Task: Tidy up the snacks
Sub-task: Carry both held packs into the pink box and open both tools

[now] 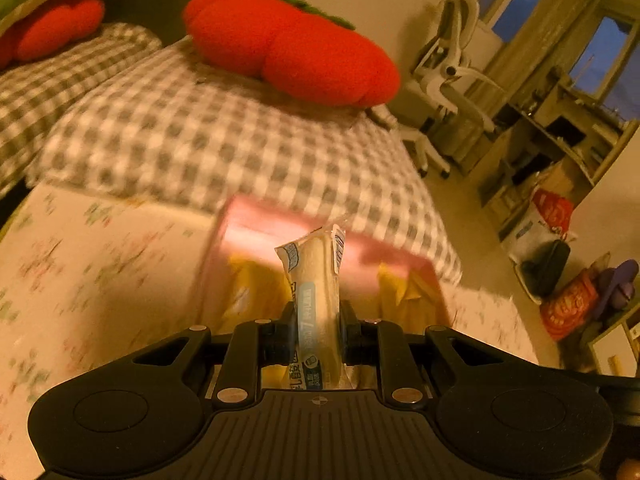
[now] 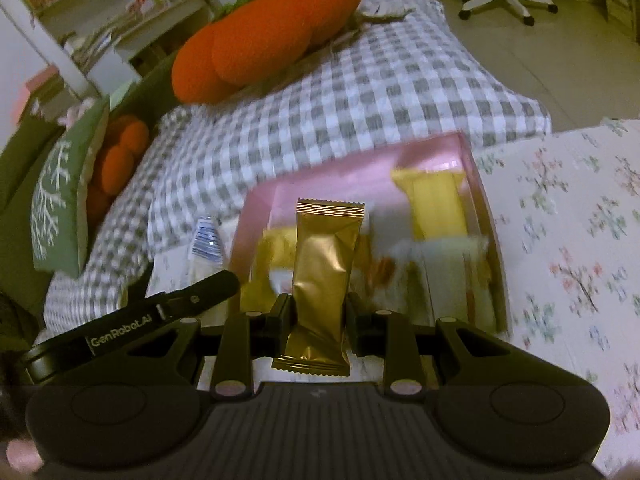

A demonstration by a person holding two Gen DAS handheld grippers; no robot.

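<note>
Now both grippers loaded: left gripper (image 1: 316,320) clamps a pale snack stick (image 1: 316,300), right gripper (image 2: 318,316) a gold packet (image 2: 322,276), long axes pointing away. Pink box (image 2: 486,216) lies just beyond, right one nearer.

Likely a home bedroom: checked quilt (image 1: 224,136), plush cushion (image 1: 296,48), desk chair (image 1: 448,68)
</note>
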